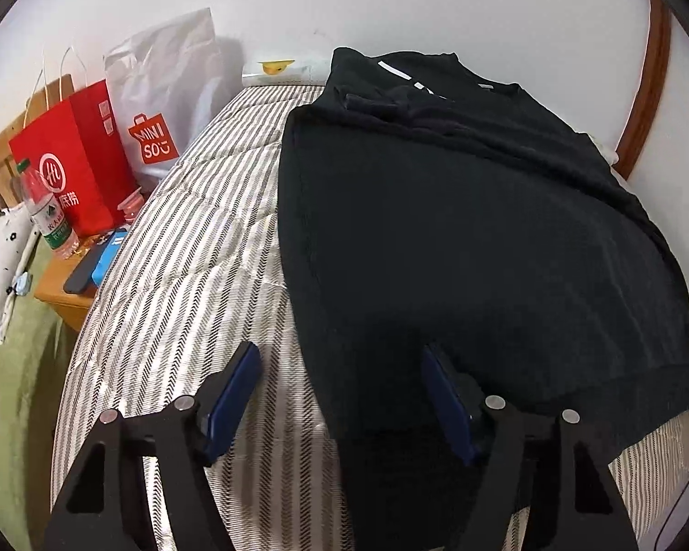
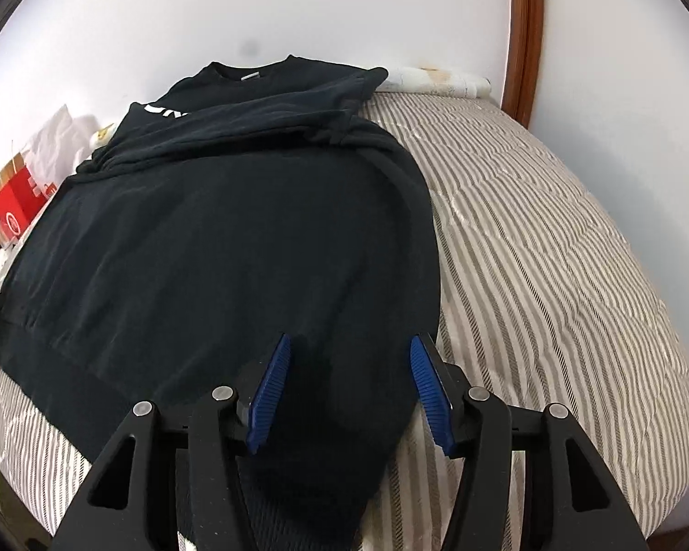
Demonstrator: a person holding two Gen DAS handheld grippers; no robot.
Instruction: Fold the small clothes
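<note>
- Left wrist view: black sweatshirt [image 1: 459, 238] laid flat on striped quilt [image 1: 183, 303], sleeves already folded across chest.
- Left gripper [image 1: 340, 406], right gripper [image 2: 349, 392]: jaws parted, nothing clamped; hem fold judged outstanding.

The left gripper [image 1: 340, 383] points forward and down, its two black arms spread and the blue pads [image 1: 234, 395] standing well apart, nothing pressed between them. Its right finger sits over dark cloth, its left finger over bare bedding. The right gripper [image 2: 351, 381] tilts down at a like angle, jaws parted somewhat less widely, ribbed blue pads [image 2: 271, 390] facing each other across a gap. Cloth lies under that gap, but the pads do not press it.
</note>
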